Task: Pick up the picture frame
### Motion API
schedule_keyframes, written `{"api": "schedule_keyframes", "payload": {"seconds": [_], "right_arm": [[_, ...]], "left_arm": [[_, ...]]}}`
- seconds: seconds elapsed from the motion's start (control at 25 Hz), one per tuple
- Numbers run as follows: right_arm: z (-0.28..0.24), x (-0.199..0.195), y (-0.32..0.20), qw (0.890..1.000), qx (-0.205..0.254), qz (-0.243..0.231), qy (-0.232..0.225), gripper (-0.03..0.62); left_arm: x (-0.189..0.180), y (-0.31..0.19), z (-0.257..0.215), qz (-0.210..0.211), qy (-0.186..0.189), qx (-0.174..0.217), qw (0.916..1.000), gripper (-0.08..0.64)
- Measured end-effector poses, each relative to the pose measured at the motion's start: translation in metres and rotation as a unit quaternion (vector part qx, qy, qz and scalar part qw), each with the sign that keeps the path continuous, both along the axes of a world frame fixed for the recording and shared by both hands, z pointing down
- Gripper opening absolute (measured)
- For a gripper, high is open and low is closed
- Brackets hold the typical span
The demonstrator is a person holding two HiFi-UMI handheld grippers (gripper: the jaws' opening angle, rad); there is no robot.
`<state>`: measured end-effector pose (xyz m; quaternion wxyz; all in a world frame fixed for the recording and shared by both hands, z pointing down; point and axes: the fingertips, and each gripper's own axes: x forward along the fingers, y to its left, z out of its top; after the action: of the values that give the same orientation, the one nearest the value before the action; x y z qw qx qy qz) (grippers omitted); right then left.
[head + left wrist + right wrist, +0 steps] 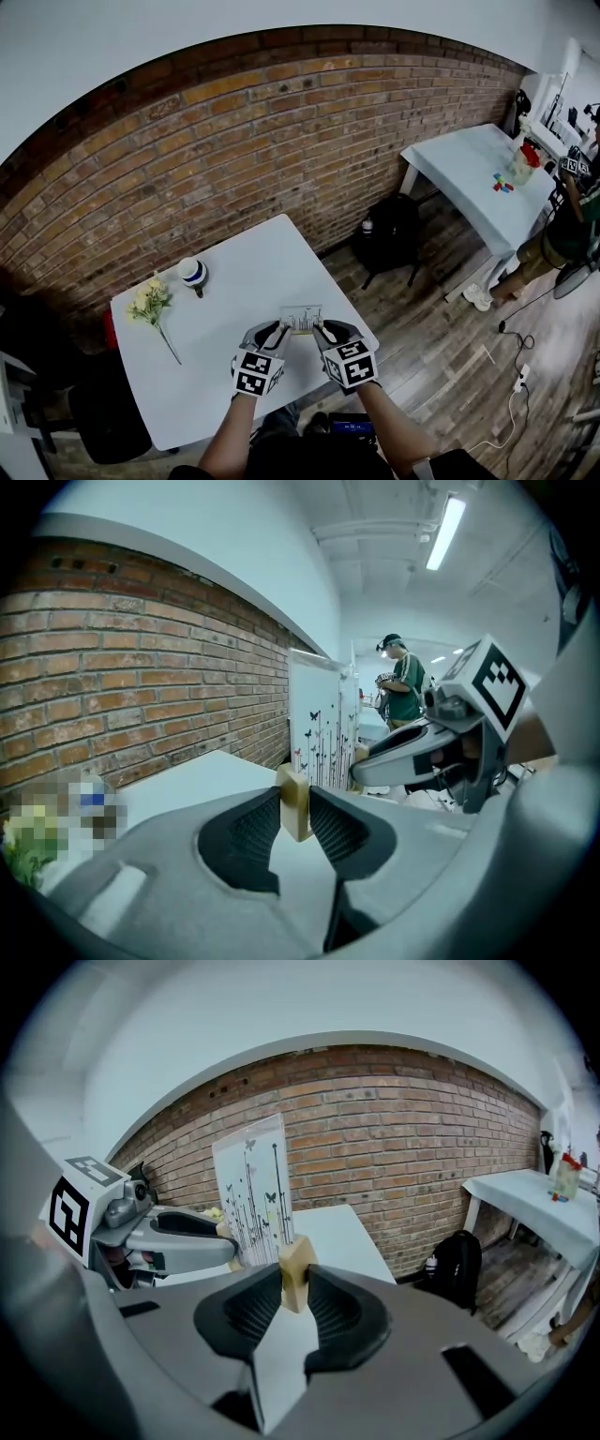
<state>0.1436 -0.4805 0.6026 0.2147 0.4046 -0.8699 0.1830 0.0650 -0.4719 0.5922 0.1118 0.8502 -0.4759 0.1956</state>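
Frame: the frame (302,319) stands upright between both grippers, over the near side of the table (234,272). It looks lifted off.
Left gripper: the left gripper (295,810) pinches the frame's wooden edge.
Right gripper: the right gripper (294,1286) pinches the wooden edge on the other side.
Do it well: I think both hands should rise together, so the frame does not twist.
Watch out: each grip is on a thin edge, so it may slip. Squeeze firmly.

A lab-like workroom: a near bench (246,281) and a far bench (469,173), both white, stand by the brick wall (281,122), with a black backpack (392,230) at its foot. Farther out from the wall, another person (562,234) works, and a power strip (520,382) lies on the wood floor (441,347).
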Motion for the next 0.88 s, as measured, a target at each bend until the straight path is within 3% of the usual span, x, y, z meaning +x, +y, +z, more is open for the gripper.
{"api": "schedule_keyframes", "payload": {"seconds": [0.48, 0.88], "right_arm": [[-0.008, 0.006, 0.030, 1.000, 0.004, -0.018, -0.010, 0.093], [-0.010, 0.005, 0.064, 1.000, 0.008, -0.006, -0.012, 0.092]], "left_arm": [[0.007, 0.033, -0.010, -0.016, -0.011, 0.001, 0.9998, 0.104], [0.005, 0.065, -0.013, 0.007, -0.017, 0.004, 0.9998, 0.103]]}}
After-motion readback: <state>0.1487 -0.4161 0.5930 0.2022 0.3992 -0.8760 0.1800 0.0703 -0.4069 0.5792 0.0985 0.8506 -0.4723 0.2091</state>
